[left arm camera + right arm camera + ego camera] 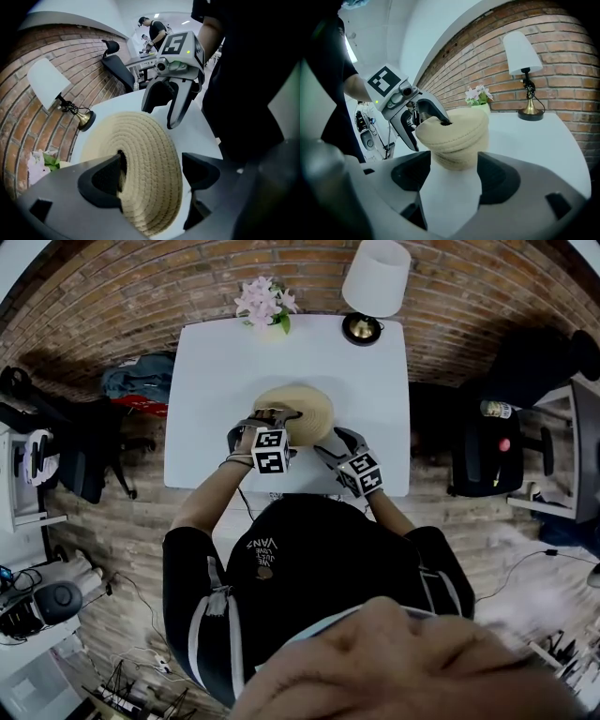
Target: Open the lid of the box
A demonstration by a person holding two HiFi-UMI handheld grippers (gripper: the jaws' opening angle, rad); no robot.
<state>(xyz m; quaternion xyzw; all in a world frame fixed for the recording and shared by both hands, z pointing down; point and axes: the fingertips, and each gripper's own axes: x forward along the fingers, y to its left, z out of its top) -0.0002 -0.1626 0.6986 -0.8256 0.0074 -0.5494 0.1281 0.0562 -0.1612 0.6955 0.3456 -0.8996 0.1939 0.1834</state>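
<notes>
A round woven rope box (298, 412) stands mid-table, nearer the front edge. My left gripper (272, 418) is at its near left side. One left finger (437, 114) pokes into a dark hole in the top of the lid (457, 126), which sits a little askew on the body. The lid (145, 154) fills the gap of my left gripper (154, 171), and its other jaw stands apart from the rope. My right gripper (335, 440) is open at the box's right front. Nothing lies between the jaws of my right gripper (452, 176), and the box is just ahead of them.
The white table (206, 371) carries a white-shaded lamp (375, 287) at the back right and a pot of pink flowers (265, 304) at the back middle. A black office chair (511, 432) stands right of the table. Bags (141, 381) lie on the floor at the left.
</notes>
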